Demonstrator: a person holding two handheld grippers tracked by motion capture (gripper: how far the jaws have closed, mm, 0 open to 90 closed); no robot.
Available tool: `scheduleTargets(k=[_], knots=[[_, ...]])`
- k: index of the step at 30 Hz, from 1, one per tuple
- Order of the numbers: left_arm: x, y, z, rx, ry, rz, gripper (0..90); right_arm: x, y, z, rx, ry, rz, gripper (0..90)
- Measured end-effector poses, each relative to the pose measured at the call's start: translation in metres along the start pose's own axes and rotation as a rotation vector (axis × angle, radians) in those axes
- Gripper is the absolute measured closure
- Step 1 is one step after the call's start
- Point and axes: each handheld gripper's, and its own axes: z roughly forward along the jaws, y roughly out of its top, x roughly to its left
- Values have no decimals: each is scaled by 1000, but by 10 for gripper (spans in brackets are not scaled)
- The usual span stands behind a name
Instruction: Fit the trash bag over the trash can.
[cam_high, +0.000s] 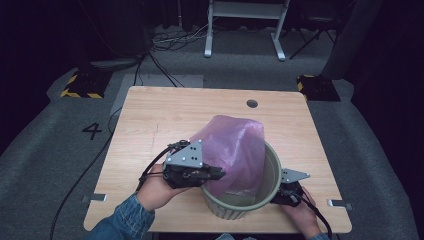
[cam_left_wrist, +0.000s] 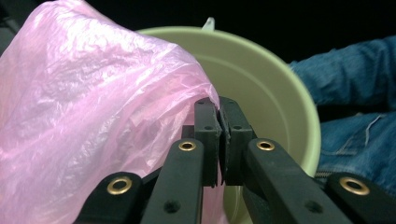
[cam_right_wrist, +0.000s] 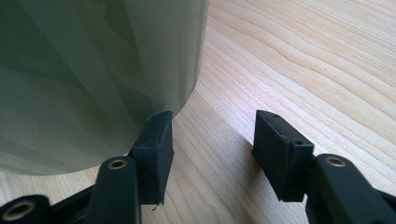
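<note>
On the desk (cam_high: 150, 115) there is one pink plastic bag (cam_high: 235, 150), one pale green bin (cam_high: 270, 187) and two tools, one in each hand.

Furthest left in the high view, a denim sleeve (cam_high: 122, 220) leads to the left hand (cam_high: 157, 192), which carries the left tool (cam_high: 220, 174). The tool points right, at the near left rim of the bin. Its jaws are pressed together on a fold of the pink bag. In the left gripper view the film is pinched in the slim gap between the two pads (cam_left_wrist: 208, 130), and the bag (cam_left_wrist: 84, 116) billows up to the left of them.

At the middle, the bag stands partly inside the bin and rises well above its rim, leaning toward the left and far side. Its lower part is hidden behind the bin wall and the left tool, so how deep it sits cannot be told.

The bin stands at the near right part of the desk. The bag covers the left and far parts of its rim.

To the right, the right tool (cam_high: 287, 192) lies low against the bin's outer wall, the hand behind it cut off by the bottom edge. In the right gripper view its jaws stand apart, with bare desk (cam_right_wrist: 299, 56) between them. The left pad (cam_right_wrist: 156, 140) is against the ribbed wall of the bin (cam_right_wrist: 93, 70); the other is clear of it.
</note>
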Motion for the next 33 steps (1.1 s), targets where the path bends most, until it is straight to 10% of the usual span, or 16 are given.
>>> scheduleTargets(k=[14,20,33], knots=[[-10,-13,3,11,-29,-51,810,-8,9,-22,-29,-51,-9,555],[-11,-15,-7,-60,9,-78,522,-16,23,-42,-76,-40,1,538],[-18,-46,-52,-116,147,-114,498,-29,62,-70,-129,-10,-14,504]])
